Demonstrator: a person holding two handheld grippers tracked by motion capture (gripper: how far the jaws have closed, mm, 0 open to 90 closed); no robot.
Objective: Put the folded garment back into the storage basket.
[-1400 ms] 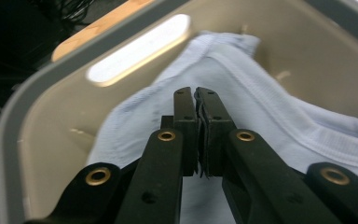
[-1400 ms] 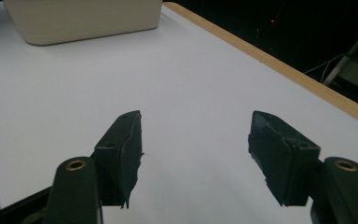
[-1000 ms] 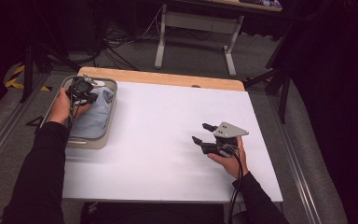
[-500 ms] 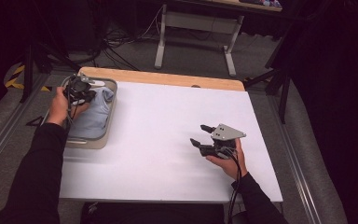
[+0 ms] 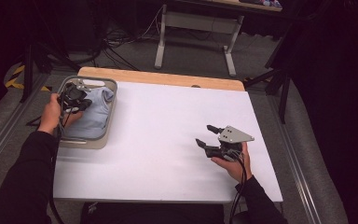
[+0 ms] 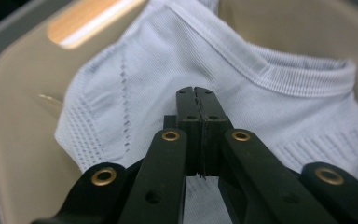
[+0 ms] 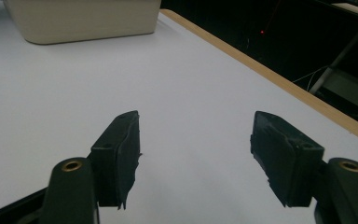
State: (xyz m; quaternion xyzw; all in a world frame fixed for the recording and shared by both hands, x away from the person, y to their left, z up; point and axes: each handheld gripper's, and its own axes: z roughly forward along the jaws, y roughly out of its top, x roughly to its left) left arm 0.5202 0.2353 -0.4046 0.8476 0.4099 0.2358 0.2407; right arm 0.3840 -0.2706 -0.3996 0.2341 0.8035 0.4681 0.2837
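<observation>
Since a second ago the left gripper [image 5: 77,95] slid slightly across the bin [image 5: 106,135], jaws clenched with no visible fabric pinched. Pale blue shirt [image 6: 261,98] sits bunched inside: probably soft, light, floppy, so grab the thick collar hem. Right gripper [image 5: 209,135] hovers released over the table [image 5: 168,116].

We see a white table [image 5: 168,140] with a light wooden strip [image 5: 168,78] running along its far edge. Beyond the table, on the grey floor [image 5: 135,56], stands a pale metal frame with two legs [image 5: 193,35], and black cables [image 5: 116,49] lie to the left of that frame. Off the table's left side, a patch of yellow and black striped tape [image 5: 15,77] marks the floor, and a metal rail [image 5: 4,135] runs alongside.
</observation>
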